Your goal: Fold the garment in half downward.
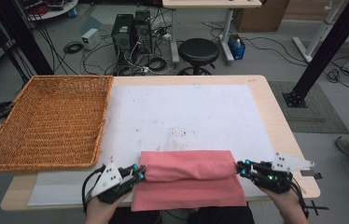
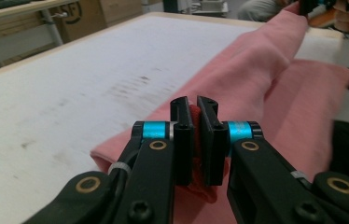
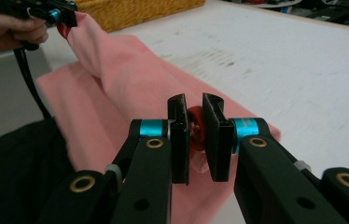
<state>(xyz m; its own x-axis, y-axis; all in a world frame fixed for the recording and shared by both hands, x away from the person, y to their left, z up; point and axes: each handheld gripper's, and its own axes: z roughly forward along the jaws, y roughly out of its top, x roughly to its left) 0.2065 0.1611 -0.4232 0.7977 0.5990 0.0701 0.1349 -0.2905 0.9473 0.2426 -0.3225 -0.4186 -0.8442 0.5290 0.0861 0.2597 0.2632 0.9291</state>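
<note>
High view: pink cloth (image 1: 189, 179) near table's (image 1: 261, 100) front edge, right of wicker basket (image 1: 46, 121). Left gripper (image 1: 137, 175), right gripper (image 1: 243, 169) clamped on cloth corners. Fold probably midway; flattening, basketing left.

Grey floor strewn with cables (image 1: 77, 46), black round stool (image 1: 198, 50), two computer towers (image 1: 130, 31), cardboard box (image 1: 261, 16)

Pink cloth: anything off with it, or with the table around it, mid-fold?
Nothing alarming. The pink cloth overhangs the table's near edge, and its lifted fold sags between the left gripper and right gripper. Dark smudges mark the white sheet.
</note>
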